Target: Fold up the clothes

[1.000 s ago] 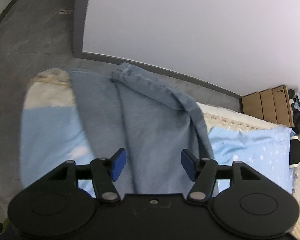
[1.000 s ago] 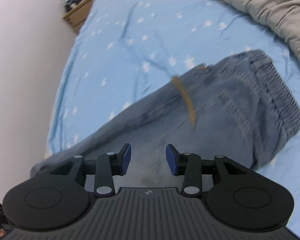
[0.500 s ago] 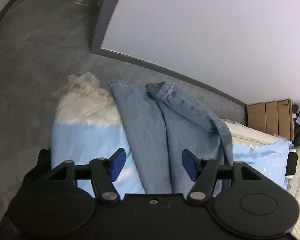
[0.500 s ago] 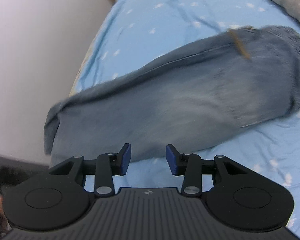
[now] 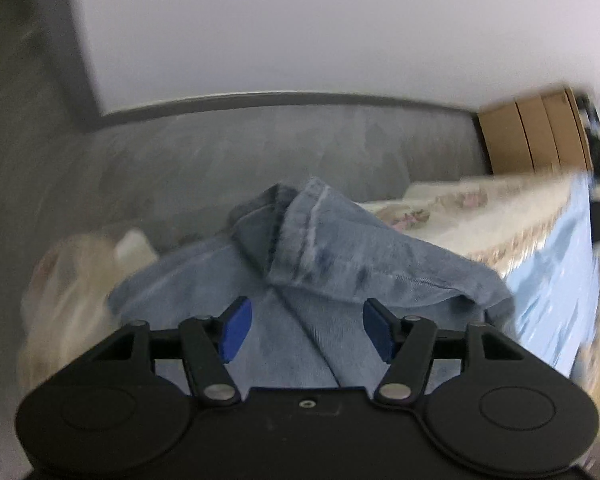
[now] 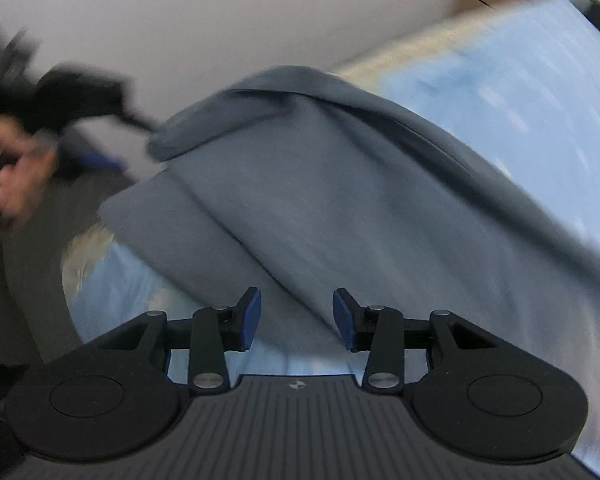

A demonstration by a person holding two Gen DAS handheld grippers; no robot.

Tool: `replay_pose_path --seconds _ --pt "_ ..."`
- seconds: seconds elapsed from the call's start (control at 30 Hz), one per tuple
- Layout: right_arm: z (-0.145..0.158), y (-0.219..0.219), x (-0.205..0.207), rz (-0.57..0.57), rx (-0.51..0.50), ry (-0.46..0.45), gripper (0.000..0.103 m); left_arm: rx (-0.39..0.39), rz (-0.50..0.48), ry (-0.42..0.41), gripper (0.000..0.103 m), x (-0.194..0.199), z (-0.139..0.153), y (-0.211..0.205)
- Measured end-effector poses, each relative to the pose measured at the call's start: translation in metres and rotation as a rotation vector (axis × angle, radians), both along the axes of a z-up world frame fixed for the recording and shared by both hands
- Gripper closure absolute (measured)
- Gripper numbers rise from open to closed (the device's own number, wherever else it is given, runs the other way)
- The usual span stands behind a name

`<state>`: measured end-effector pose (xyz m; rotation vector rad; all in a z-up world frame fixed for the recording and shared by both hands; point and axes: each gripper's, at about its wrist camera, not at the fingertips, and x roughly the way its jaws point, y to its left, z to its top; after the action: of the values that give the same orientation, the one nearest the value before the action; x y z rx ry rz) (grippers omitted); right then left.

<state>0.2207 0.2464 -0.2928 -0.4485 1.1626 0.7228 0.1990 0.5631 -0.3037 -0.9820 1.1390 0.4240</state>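
1. Since a second ago, the left tongs [image 5: 306,330] have come closer to the jeans [image 5: 340,264]; the hem of a leg, then far off near the bed's corner, now rises just past their blue pads [image 5: 236,328].
2. The right tongs [image 6: 296,320] have swung along the jeans from the waistband end to the leg end; the brown label seen before is out of the frame.
3. Both pairs of tongs stand open, nothing pinched between the pads; the denim lies below them.
4. The jeans lie on the bed's light blue sheet [image 5: 556,280], their leg ends at the bed's corner, near the grey floor [image 5: 260,152].
5. Both views are smeared by motion. The sheet's pattern is unreadable.
6. Left of the jeans in the right view, a blurred hand [image 6: 16,168] holds a black device; its shape is hard to make out.
7. The cardboard boxes [image 5: 536,136] beyond the bed are cut by the frame edge.
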Motion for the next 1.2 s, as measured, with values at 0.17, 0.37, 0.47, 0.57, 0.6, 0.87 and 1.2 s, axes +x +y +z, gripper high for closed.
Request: replay_pose_path --seconds 0.17,0.37,0.47,0.57,0.6,0.87,1.2 --pt "-0.026 0.069 0.011 0.294 -0.003 -0.042 0.058 0.015 -0.063 -0.016 0.044 0.032 -0.021 0.017" --pt "-0.058 0.124 0.024 0.468 -0.003 -0.039 0.057 -0.068 0.014 -0.102 0.043 0.055 -0.030 0.046" --pt "-0.070 0.134 0.032 0.472 -0.023 -0.016 0.057 -0.092 0.065 -0.147 0.041 0.054 -0.030 0.061" --pt "-0.078 0.135 0.041 0.450 -0.036 0.002 0.067 -0.103 0.138 -0.102 0.039 0.039 -0.047 0.074" --pt "-0.078 0.133 0.045 0.434 -0.035 0.004 0.076 -0.110 0.168 -0.080 0.039 0.033 -0.054 0.078" --pt "-0.055 0.124 0.060 0.395 0.019 0.029 0.103 -0.294 0.487 0.025 0.039 -0.036 -0.107 0.081" --pt "0.011 0.097 0.064 0.449 0.121 0.015 0.103 -0.314 0.467 -0.039 0.039 -0.058 -0.075 0.082"
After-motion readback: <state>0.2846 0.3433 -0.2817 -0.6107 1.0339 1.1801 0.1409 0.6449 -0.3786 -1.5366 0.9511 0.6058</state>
